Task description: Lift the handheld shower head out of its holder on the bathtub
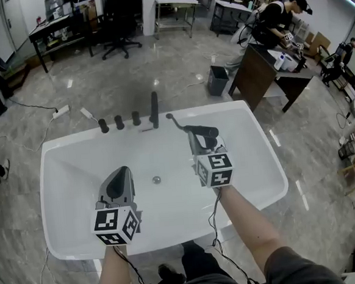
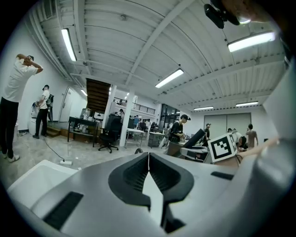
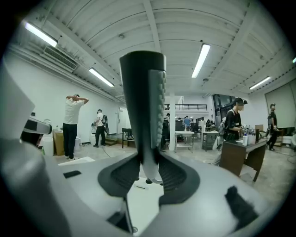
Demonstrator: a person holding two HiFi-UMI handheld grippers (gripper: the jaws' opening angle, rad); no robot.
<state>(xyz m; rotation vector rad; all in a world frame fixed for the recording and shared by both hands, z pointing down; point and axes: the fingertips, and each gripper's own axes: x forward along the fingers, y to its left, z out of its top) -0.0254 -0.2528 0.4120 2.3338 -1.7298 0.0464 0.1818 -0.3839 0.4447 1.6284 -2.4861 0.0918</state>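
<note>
The black handheld shower head point(image 1: 202, 131) is up off the white bathtub's point(image 1: 64, 178) far rim, over the basin, with my right gripper point(image 1: 198, 138) shut on its handle. A thin black hose point(image 1: 174, 121) trails from it back to the rim. In the right gripper view the shower head point(image 3: 143, 106) stands upright between the pads of my right gripper point(image 3: 149, 163). My left gripper point(image 1: 122, 172) hovers over the tub's near left part. The left gripper view shows my left gripper point(image 2: 148, 159) with its jaws together and nothing between them.
Three black knobs point(image 1: 119, 121) and a tall black spout point(image 1: 154, 108) line the tub's far rim; a drain point(image 1: 156, 180) sits in the basin. A grey bin point(image 1: 217, 80), a dark desk point(image 1: 263, 70) with a person, and a power strip point(image 1: 60, 111) lie beyond.
</note>
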